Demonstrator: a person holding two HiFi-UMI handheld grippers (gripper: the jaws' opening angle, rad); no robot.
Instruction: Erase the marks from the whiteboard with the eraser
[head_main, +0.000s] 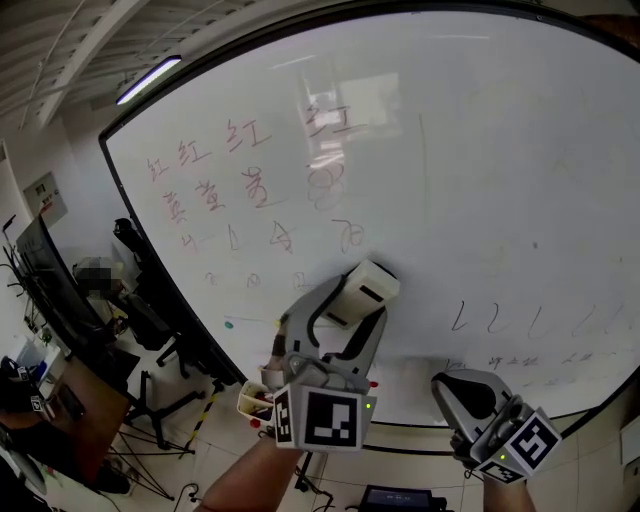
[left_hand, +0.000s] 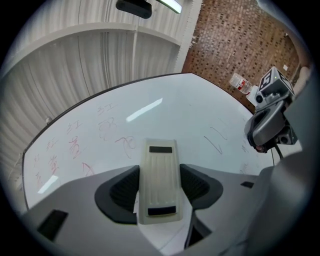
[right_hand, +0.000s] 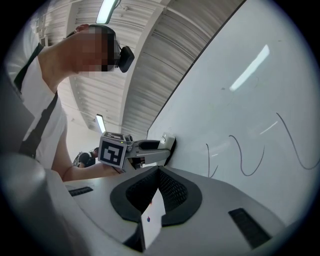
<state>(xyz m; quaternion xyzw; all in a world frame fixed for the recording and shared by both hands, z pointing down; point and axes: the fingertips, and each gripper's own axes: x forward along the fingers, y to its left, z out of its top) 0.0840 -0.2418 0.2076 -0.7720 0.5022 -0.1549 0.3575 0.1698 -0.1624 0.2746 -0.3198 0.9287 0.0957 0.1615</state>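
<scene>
The whiteboard (head_main: 480, 170) fills most of the head view. Red characters and scribbles (head_main: 245, 190) cover its upper left, and black squiggles (head_main: 530, 325) sit at the lower right. My left gripper (head_main: 352, 302) is shut on a white eraser (head_main: 364, 287), whose far end rests at the board just below the red marks. In the left gripper view the eraser (left_hand: 159, 180) lies between the two dark pads (left_hand: 120, 192), with red marks (left_hand: 75, 145) ahead to the left. My right gripper (head_main: 468, 392) hangs low near the board's bottom edge, shut and empty. Its own view shows the black squiggles (right_hand: 250, 155) and the eraser (right_hand: 168, 144).
A small holder with markers (head_main: 255, 400) hangs at the board's lower left edge. Office chairs (head_main: 150, 320) and desks with a monitor (head_main: 50, 290) stand to the left. A brick wall (left_hand: 235, 45) lies beyond the board's right end. The person's torso (right_hand: 35, 115) fills the right gripper view's left.
</scene>
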